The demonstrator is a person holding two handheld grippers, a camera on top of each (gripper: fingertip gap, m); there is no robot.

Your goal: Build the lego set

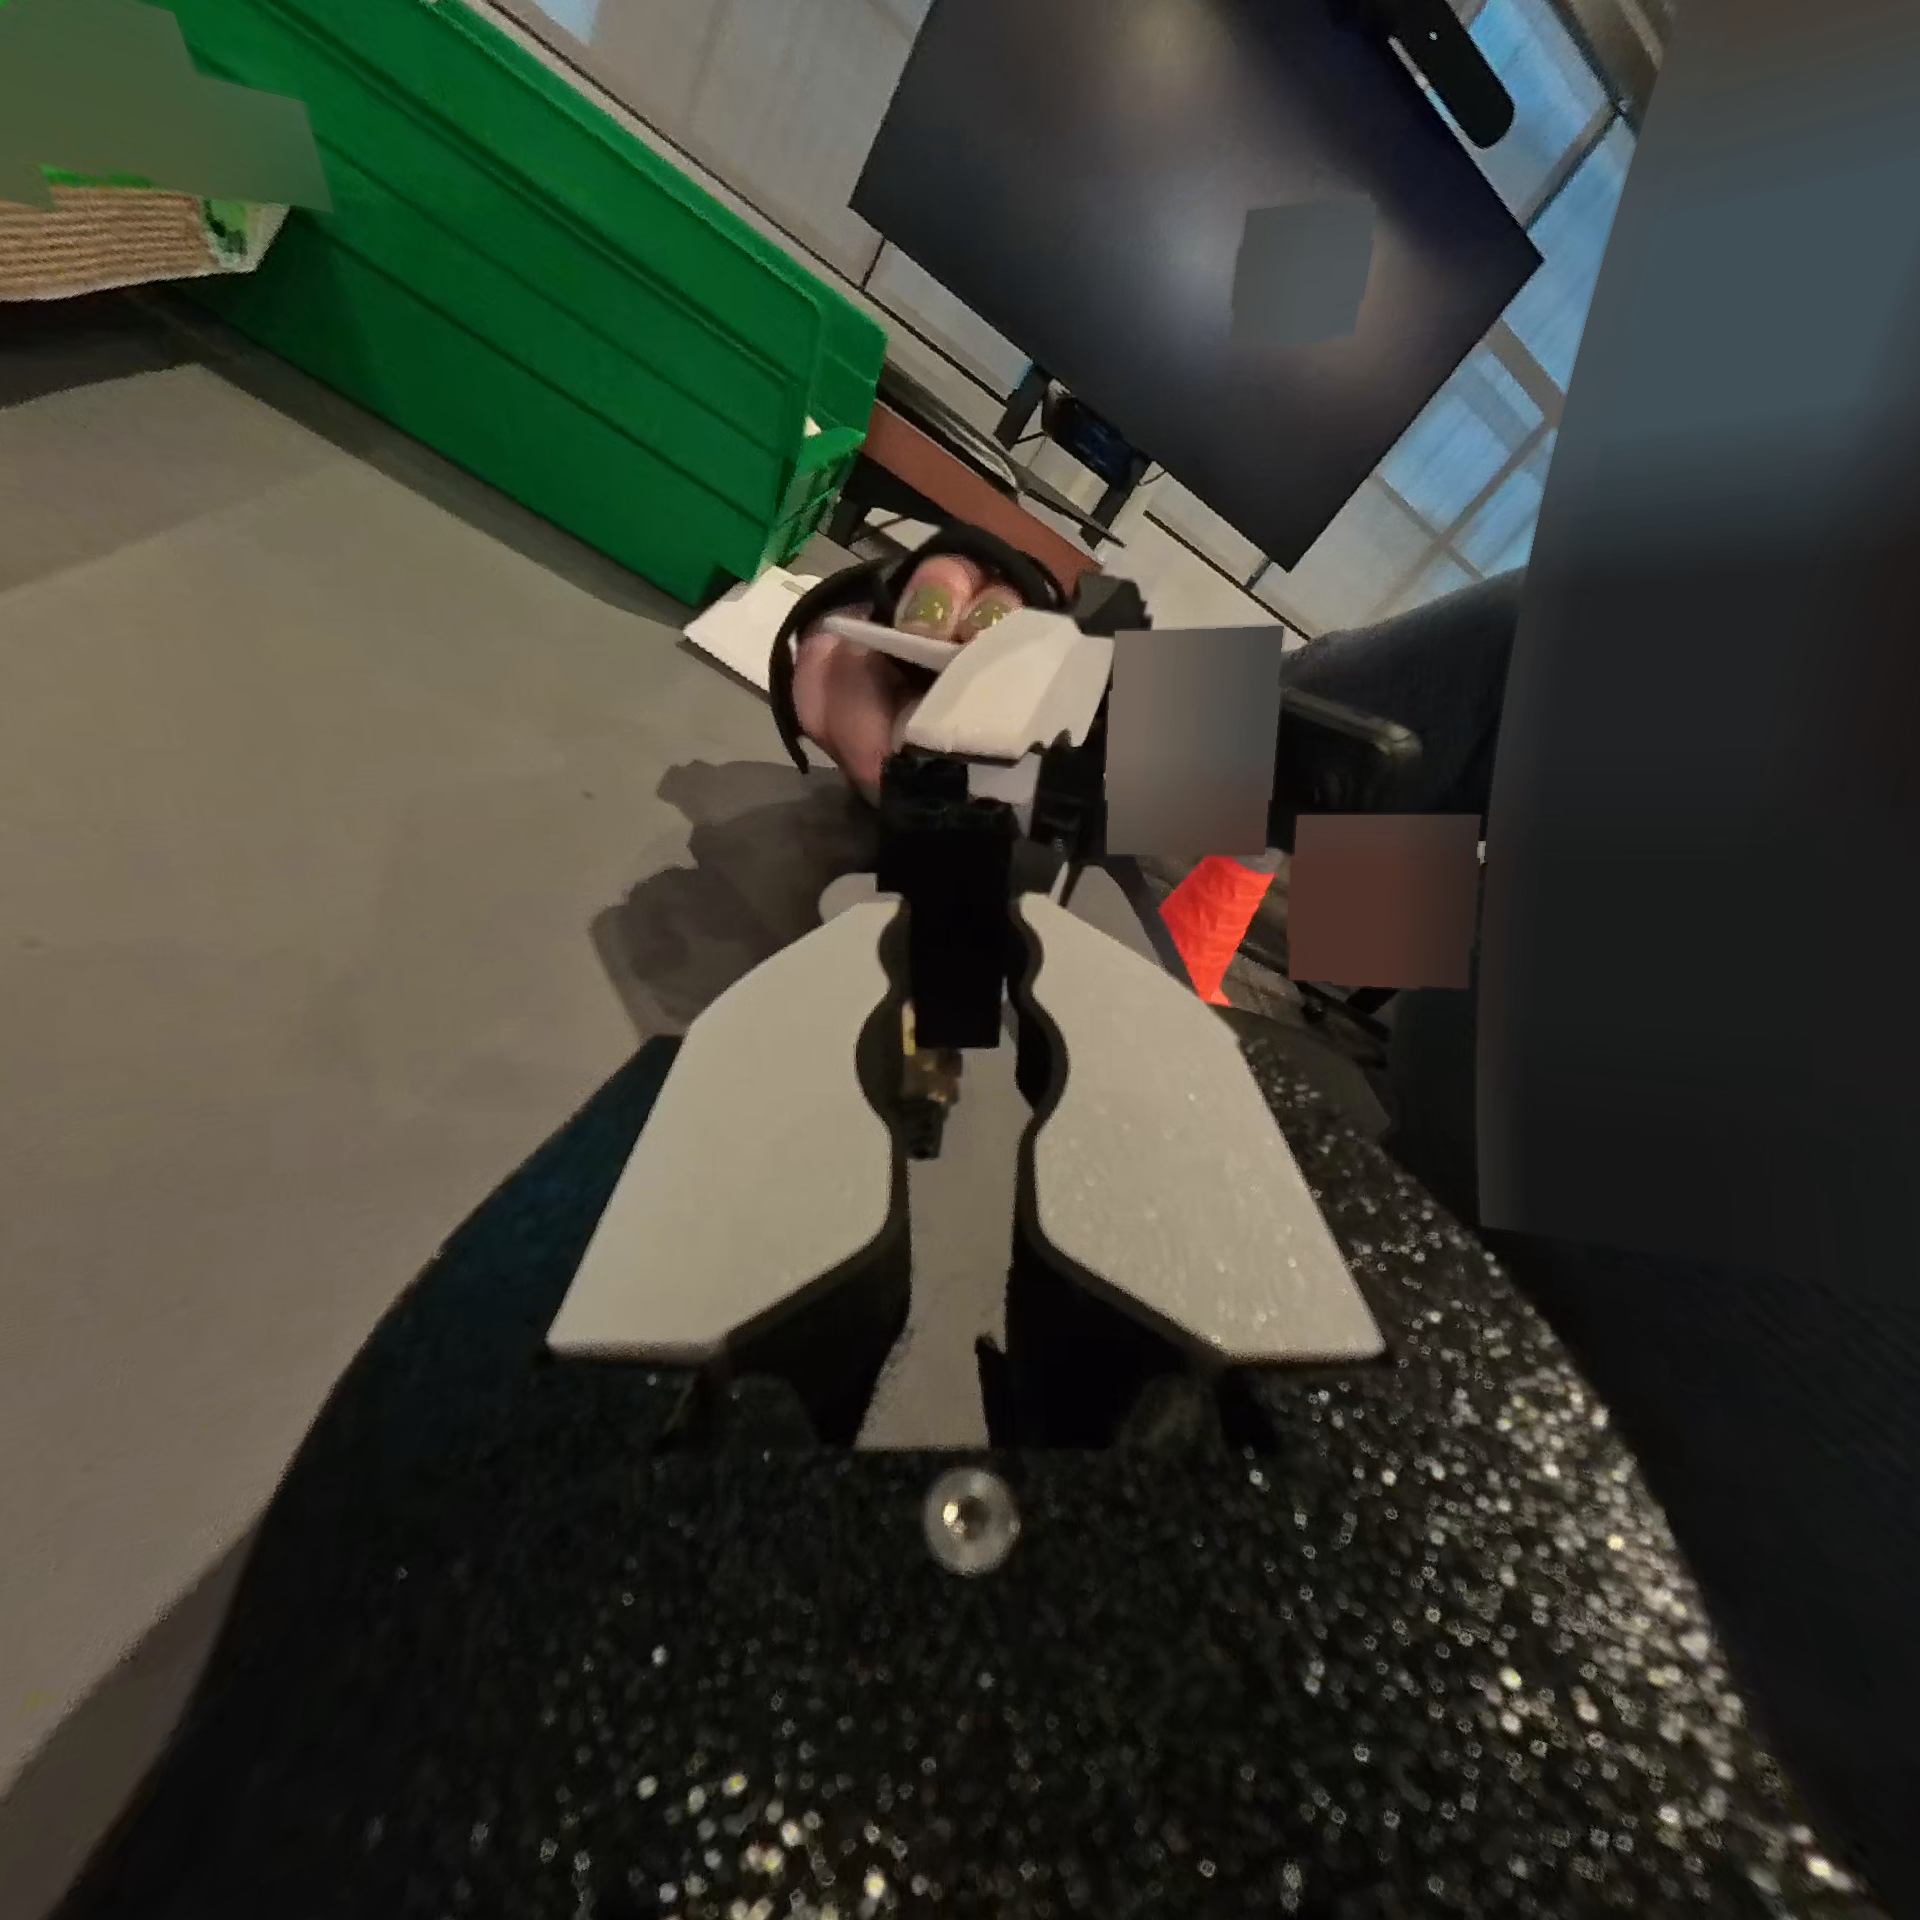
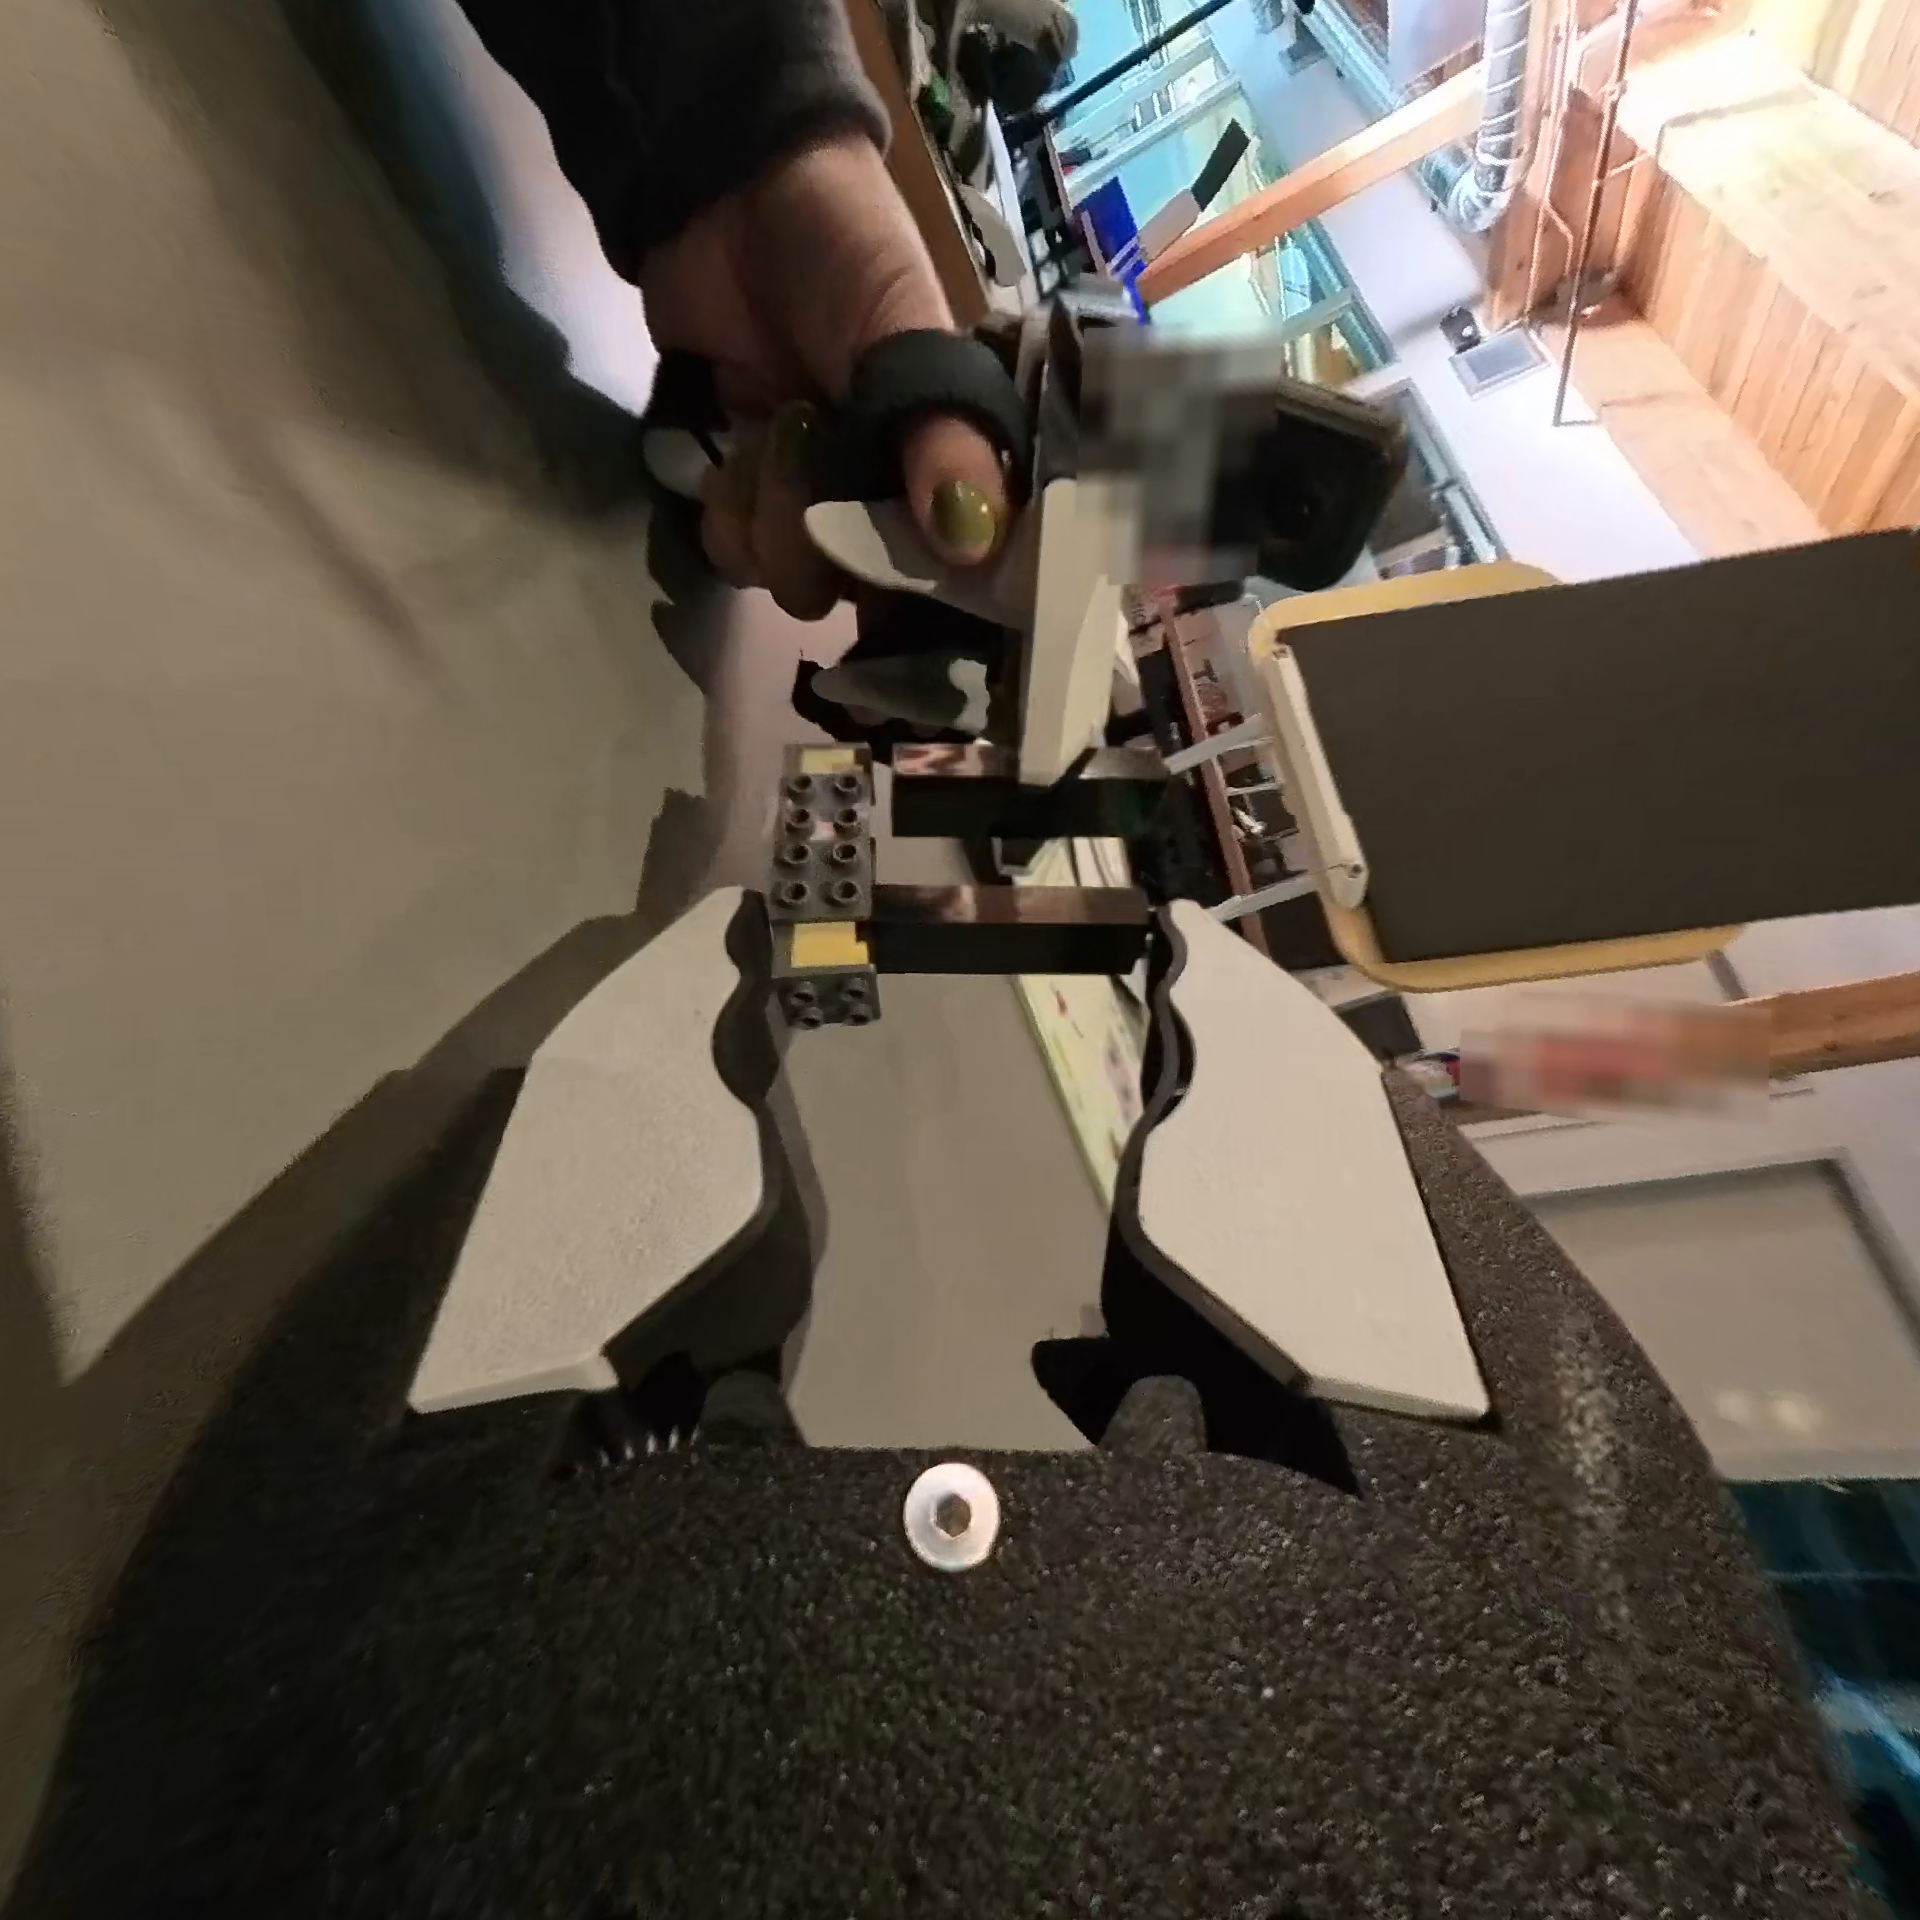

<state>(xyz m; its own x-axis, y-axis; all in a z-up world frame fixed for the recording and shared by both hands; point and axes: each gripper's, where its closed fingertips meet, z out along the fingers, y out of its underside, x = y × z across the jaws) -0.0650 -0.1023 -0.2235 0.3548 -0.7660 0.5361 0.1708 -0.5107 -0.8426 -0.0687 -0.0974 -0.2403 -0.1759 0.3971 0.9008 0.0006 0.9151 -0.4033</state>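
Both grippers hold one black lego assembly above the grey table (image 1: 260,831). In the right wrist view it is a dark grey studded plate (image 2: 826,852) with yellow parts, joined to two black beams (image 2: 1013,925). My right gripper (image 2: 956,925) is shut on it across the lower beam and plate end. In the left wrist view my left gripper (image 1: 956,925) is shut on a black beam (image 1: 956,956) of the same assembly. The right gripper's white fingers (image 1: 997,686) and a hand show beyond it. The left gripper's white finger (image 2: 1060,644) meets the upper beam.
Stacked green bins (image 1: 540,343) stand at the table's far left, with a white sheet (image 1: 738,634) near them. A dark monitor (image 1: 1195,260) stands behind. An orange-red object (image 1: 1210,914) lies right of the grippers. A dark panel in a yellow frame (image 2: 1558,779) is at right. Less than 4 cm separates the two grippers' tips.
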